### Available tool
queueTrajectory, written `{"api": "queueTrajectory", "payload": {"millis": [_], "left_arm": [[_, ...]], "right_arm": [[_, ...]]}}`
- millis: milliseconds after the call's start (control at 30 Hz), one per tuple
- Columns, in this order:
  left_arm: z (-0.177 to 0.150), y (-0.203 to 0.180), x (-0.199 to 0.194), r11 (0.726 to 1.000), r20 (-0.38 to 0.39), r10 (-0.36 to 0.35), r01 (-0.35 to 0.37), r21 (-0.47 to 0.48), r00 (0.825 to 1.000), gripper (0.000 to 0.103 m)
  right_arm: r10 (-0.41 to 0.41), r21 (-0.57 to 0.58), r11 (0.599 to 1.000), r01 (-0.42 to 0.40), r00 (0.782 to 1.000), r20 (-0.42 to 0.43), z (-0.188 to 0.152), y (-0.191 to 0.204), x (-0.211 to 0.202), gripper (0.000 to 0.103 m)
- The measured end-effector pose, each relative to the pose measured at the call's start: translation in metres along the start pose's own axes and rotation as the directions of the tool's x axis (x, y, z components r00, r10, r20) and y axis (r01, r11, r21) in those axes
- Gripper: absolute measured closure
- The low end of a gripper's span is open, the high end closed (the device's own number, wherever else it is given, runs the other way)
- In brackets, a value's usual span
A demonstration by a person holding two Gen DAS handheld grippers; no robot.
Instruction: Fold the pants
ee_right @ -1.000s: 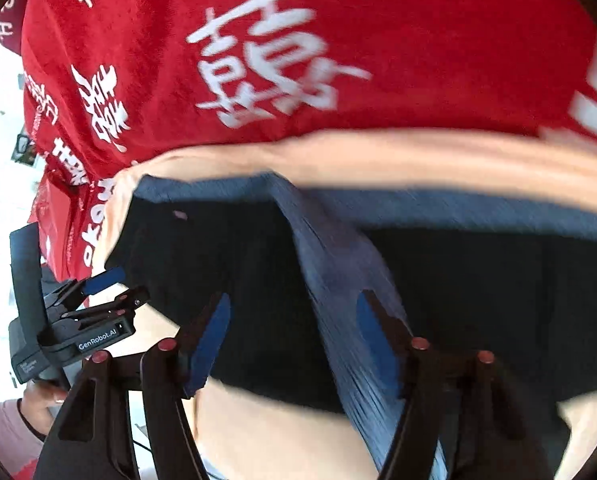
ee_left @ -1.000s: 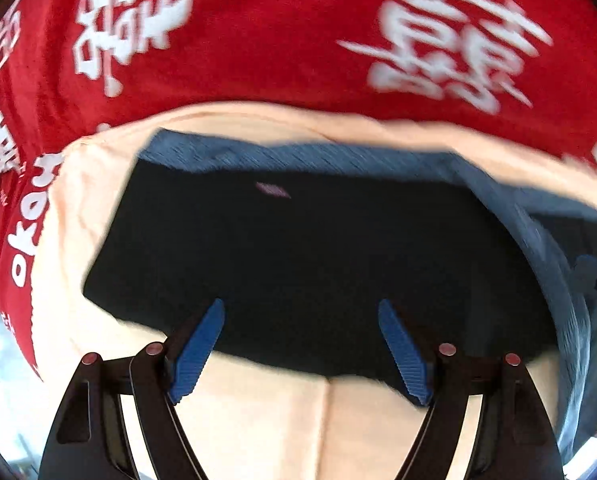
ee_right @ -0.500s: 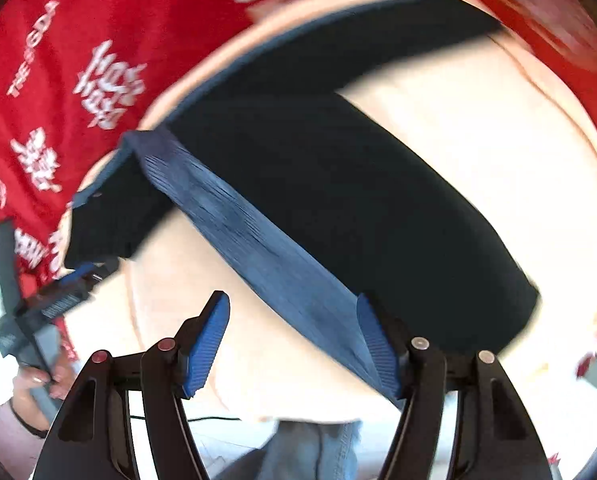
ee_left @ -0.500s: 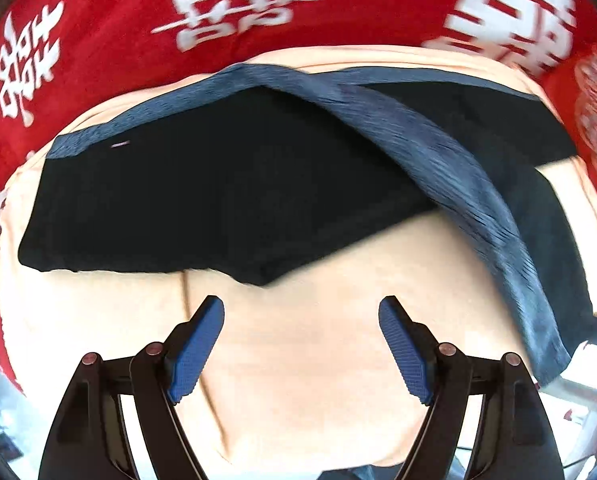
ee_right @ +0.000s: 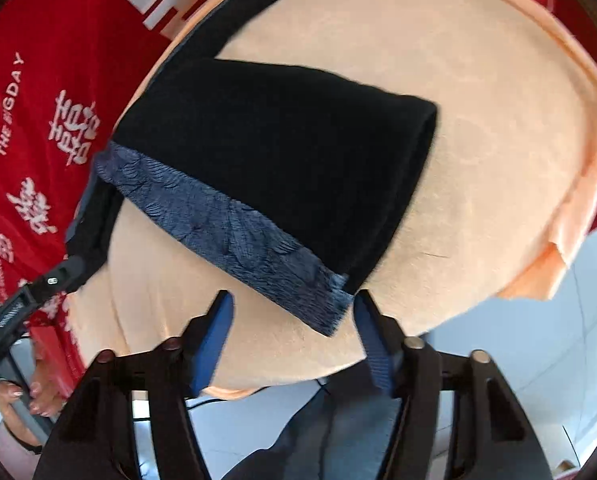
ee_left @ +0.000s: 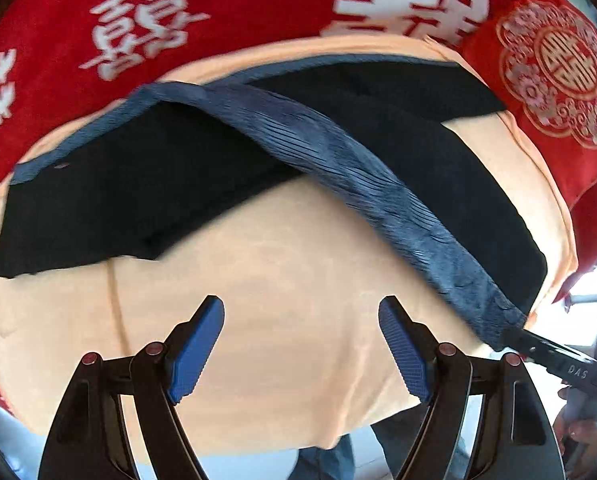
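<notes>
Black pants (ee_left: 226, 168) with a blue-grey patterned waistband (ee_left: 378, 196) are laid on a peach cloth (ee_left: 298, 288), which is spread over a red cloth (ee_left: 226, 8) printed with white characters. The pants are seen partly folded, one leg lying across the other. The left gripper (ee_left: 301, 344) is held with its jaws apart above bare peach cloth. The right gripper (ee_right: 293, 332) is also spread apart, the waistband's end (ee_right: 330, 300) lying between its fingertips, unclamped. No containers are seen.
</notes>
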State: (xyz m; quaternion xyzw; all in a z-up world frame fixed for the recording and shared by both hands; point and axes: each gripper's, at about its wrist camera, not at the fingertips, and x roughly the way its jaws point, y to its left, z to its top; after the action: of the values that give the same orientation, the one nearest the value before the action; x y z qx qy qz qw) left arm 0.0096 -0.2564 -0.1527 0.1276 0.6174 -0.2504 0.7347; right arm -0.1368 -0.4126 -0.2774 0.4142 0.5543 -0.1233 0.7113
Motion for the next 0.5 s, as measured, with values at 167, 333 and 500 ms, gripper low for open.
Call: {"api": "queueTrajectory", "payload": {"millis": [167, 333, 500], "left_arm": [[0.008, -0.034, 0.034, 0.997, -0.046, -0.082, 0.082, -0.011, 0.996, 0.022], [0.016, -0.059, 0.059, 0.993, -0.086, -0.113, 0.111, -0.026, 0.99, 0.022], [0.019, -0.074, 0.067, 0.994, -0.123, -0.108, 0.105, -0.029, 0.987, 0.022]], "right_arm": [[0.067, -0.072, 0.995, -0.069, 0.997, -0.03, 0.003, -0.002, 0.003, 0.048], [0.13, -0.072, 0.988, -0.137, 0.987, -0.096, 0.012, -0.013, 0.014, 0.053], [0.202, -0.086, 0.972, -0.218, 0.966, -0.161, 0.037, -0.003, -0.001, 0.1]]}}
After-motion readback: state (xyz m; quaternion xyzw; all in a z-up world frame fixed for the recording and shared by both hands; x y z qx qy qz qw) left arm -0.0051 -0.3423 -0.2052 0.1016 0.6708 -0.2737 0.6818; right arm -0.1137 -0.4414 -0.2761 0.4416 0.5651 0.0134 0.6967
